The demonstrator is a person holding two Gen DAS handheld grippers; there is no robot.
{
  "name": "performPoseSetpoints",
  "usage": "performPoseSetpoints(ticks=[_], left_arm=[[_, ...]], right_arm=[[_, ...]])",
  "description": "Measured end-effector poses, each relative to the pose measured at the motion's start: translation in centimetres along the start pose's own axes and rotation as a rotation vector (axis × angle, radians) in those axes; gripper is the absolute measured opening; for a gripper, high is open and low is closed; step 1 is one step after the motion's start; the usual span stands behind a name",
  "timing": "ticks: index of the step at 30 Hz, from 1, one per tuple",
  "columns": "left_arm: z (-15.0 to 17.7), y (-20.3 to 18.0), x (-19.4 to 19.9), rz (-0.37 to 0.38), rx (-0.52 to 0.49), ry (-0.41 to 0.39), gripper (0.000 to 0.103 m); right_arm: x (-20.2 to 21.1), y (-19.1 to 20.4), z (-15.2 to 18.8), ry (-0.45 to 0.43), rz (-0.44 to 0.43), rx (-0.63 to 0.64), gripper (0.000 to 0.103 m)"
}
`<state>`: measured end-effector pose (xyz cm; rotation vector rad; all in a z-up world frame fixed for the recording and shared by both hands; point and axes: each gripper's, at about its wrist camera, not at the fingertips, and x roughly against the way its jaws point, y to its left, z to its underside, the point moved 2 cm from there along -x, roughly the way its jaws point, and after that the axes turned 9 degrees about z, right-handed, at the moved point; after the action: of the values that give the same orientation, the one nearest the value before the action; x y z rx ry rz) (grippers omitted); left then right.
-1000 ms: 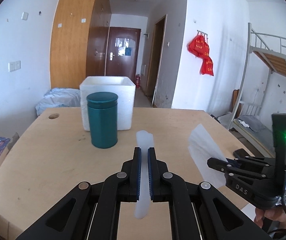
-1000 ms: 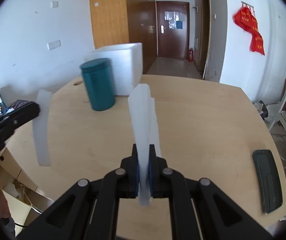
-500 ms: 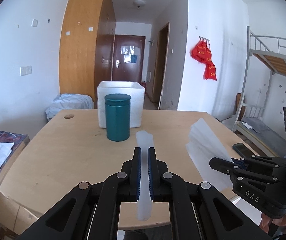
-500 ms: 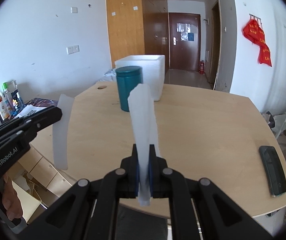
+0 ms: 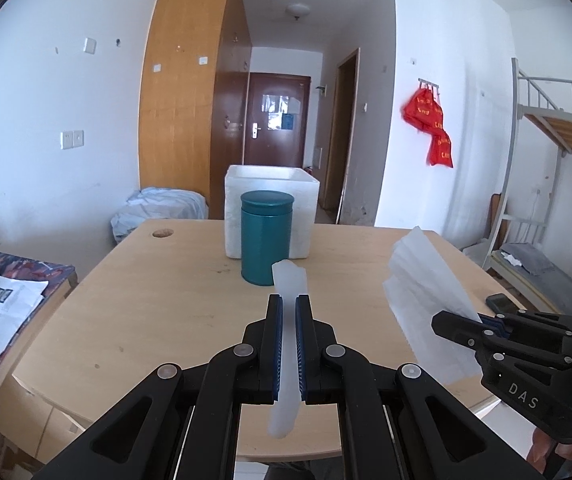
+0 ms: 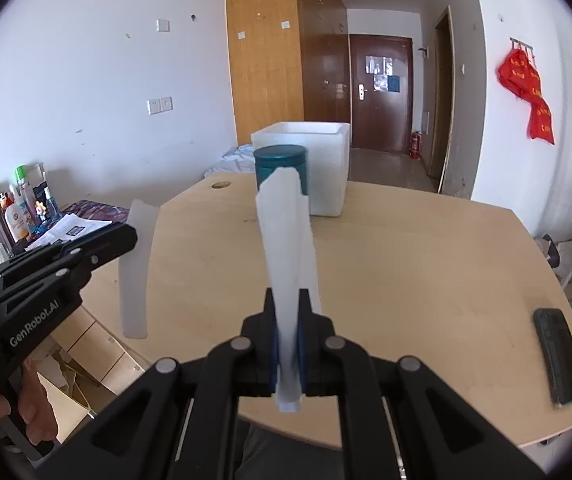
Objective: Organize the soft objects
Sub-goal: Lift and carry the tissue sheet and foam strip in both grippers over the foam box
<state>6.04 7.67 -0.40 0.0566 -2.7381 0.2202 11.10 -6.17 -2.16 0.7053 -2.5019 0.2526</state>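
My left gripper [image 5: 288, 304] is shut on a thin white foam strip [image 5: 288, 292] that stands edge-on between the pads, held above the near edge of the wooden table [image 5: 158, 304]. The same strip shows in the right wrist view [image 6: 136, 272], held by the left gripper [image 6: 128, 236]. My right gripper [image 6: 286, 296] is shut on a folded white foam sheet [image 6: 286, 240] that sticks up and forward. The sheet [image 5: 426, 304] and the right gripper [image 5: 446, 320] show at the right of the left wrist view.
A teal canister [image 5: 266, 236] stands mid-table in front of a white foam box [image 5: 298, 184]. A dark phone [image 6: 558, 356] lies near the table's right edge. Papers and bottles [image 6: 18, 216] sit on a low stand to the left. A bunk bed [image 5: 558, 128] stands to the right.
Both grippers have pulled back and up from the table with their foam pieces still held. The canister and box look farther off and the table's near edge has come into view.
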Motion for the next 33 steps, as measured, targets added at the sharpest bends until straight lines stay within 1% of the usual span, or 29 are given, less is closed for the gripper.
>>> performPoseSetpoints(ticks=[10,16,27,33], left_arm=[[-1.4,0.8,-2.3,-0.011,-0.002,0.005,0.006],[-2.6,1.6,-4.1,-0.014,0.0,0.017,0.006],[-6.3,3.2,-7.4,-0.043,-0.002,0.012,0.006],[-8.9,3.8,-9.4,-0.046,-0.012,0.005,0.006]], right_arm=[[-2.0,-0.4,-1.8,0.003,-0.011,0.001,0.01],[-3.2,-0.8,-3.8,0.0,-0.016,-0.004,0.01],[-5.8,-1.2,-7.6,-0.012,-0.035,-0.007,0.01],[-7.5,-1.2,-10.4,-0.022,-0.038,0.0,0.01]])
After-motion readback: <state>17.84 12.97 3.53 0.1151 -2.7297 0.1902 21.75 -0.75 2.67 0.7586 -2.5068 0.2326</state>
